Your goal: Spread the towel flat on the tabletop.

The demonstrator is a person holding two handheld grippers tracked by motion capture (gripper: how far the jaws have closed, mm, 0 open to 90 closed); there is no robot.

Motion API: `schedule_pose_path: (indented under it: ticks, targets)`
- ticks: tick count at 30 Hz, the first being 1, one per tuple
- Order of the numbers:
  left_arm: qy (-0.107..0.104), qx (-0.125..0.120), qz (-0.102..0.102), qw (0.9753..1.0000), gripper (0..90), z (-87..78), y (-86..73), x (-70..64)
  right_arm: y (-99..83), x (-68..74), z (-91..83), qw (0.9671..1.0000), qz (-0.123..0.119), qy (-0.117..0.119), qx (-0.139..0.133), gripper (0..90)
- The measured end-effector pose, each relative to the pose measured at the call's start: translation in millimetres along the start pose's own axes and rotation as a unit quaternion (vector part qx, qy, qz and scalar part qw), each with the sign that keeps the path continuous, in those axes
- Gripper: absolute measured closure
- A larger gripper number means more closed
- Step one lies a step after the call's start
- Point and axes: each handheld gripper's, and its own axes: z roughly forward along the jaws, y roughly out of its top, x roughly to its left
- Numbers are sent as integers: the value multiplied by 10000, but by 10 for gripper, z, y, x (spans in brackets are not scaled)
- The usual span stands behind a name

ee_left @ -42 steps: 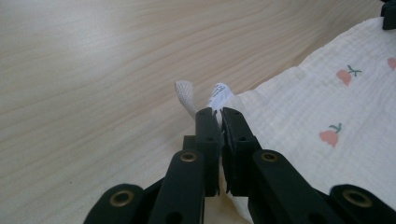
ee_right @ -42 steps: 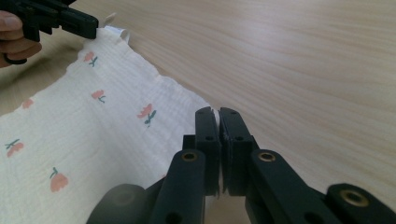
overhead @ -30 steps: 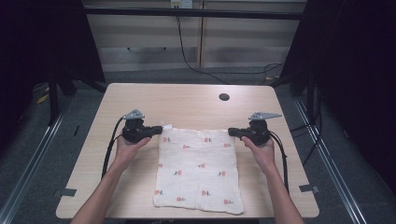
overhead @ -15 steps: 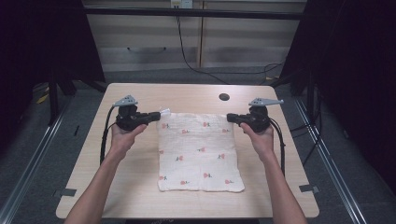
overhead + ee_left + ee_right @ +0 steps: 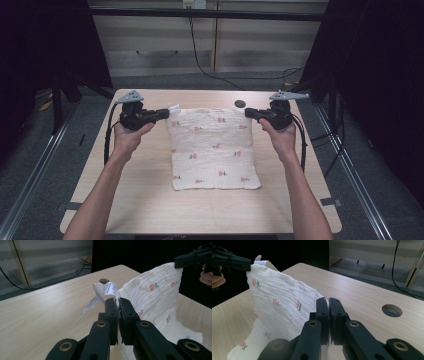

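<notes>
- Tabletop (image 5: 150, 200): pale wood grain, rounded corners, a person's forearms coming in from the near edge.
- Cloth (image 5: 212, 150): white crinkled muslin printed with small red fruit. Far edge lifted and stretched between the two grippers; near part lies flat on the tabletop, toward the middle and slightly right. In the gripper views it hangs from both raised corners and sags down to the wood.
- Left gripper (image 5: 162, 114): held in the left hand, fingers clenched on the cloth's far-left corner. Left gripper view shows fabric pinched between the black fingers (image 5: 111, 312).
- Right gripper (image 5: 248, 113): held in the right hand, fingers clamped on the far-right corner; cloth edge sits in the narrow seam between them in the right gripper view.
- Round hole (image 5: 240, 104): dark cable port in the tabletop, just beyond the cloth's far edge, near the right gripper.
- Care label (image 5: 110, 288): white printed tag, sticking up at the left-held corner.
</notes>
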Motion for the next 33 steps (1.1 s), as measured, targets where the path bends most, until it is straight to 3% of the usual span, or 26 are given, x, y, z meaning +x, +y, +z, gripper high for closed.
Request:
schedule_pose_path:
  ticks: [7, 11, 18, 31, 33]
  targets:
    - [-66, 322, 72, 9994, 862, 39, -227, -44, -195, 30, -13, 9997, -64, 50, 249, 876]
    - [-125, 328, -11, 9994, 863, 25, -366, -59, -341, 17, -46, 9993, -27, 42, 368, 877]
    - [-263, 333, 23, 9991, 863, -30, -550, -165, -573, 64, -153, 9988, -54, 169, 460, 876]
    - [-230, 698, 274, 9969, 861, -24, -785, -363, -917, 258, -271, 9953, -256, 291, 883, 874]
    - [-233, 830, 378, 9956, 860, -39, -823, -405, -968, 272, -284, 9951, -234, 314, 908, 874]
